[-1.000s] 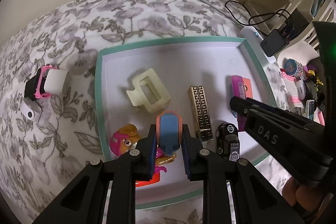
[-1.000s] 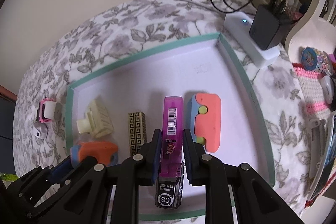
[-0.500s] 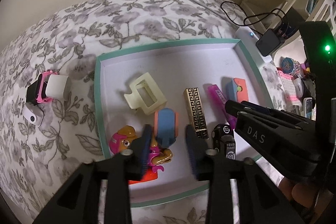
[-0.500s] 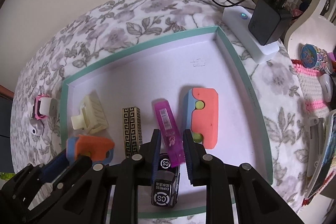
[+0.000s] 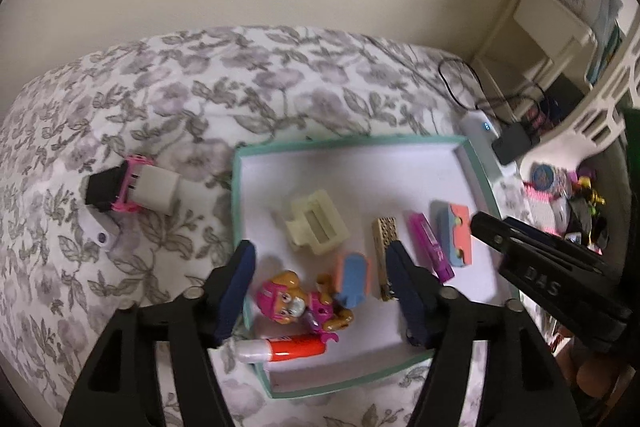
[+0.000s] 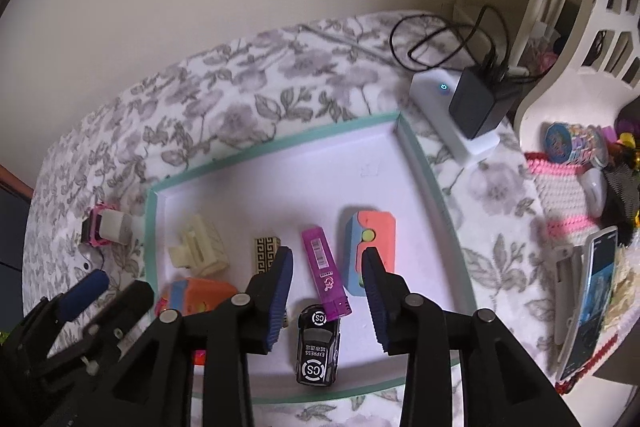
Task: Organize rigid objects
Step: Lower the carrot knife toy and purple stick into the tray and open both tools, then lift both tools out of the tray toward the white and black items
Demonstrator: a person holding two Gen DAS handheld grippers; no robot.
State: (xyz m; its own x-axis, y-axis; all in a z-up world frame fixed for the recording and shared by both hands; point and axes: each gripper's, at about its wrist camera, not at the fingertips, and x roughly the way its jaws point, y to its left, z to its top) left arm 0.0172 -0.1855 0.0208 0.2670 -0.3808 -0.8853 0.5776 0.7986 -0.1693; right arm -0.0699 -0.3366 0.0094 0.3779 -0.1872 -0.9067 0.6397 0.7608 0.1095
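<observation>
A white tray with a teal rim (image 5: pixel 360 143) (image 6: pixel 280 143) lies on the flowered bedspread. In it lie a cream hair claw (image 5: pixel 316 223) (image 6: pixel 198 247), a gold patterned tube (image 5: pixel 386 247) (image 6: pixel 266 253), a magenta lighter (image 5: pixel 430 247) (image 6: pixel 326 271), a larger orange-and-blue block (image 5: pixel 454 235) (image 6: pixel 370 251), a smaller orange-and-blue block (image 5: pixel 354 277) (image 6: pixel 198 295), a pink pup figure (image 5: pixel 304 301), an orange-and-white tube (image 5: pixel 286 345) and a black toy car (image 6: pixel 318 345). My left gripper (image 5: pixel 320 263) is open and empty above the smaller block. My right gripper (image 6: pixel 328 263) is open and empty above the lighter.
A pink, black and white gadget (image 5: pixel 132 189) (image 6: pixel 106 233) lies on the bedspread left of the tray. A white power bank with a black charger (image 6: pixel 460 107) (image 5: pixel 496 139) sits past the tray's far right corner. A cluttered stand with knitted cloth (image 6: pixel 568 187) and a phone (image 6: pixel 596 295) is at the right.
Both grippers opened and pulled back upward. The left let go of the smaller orange-and-blue block; the right let go of the magenta lighter, which now lies in the tray.
</observation>
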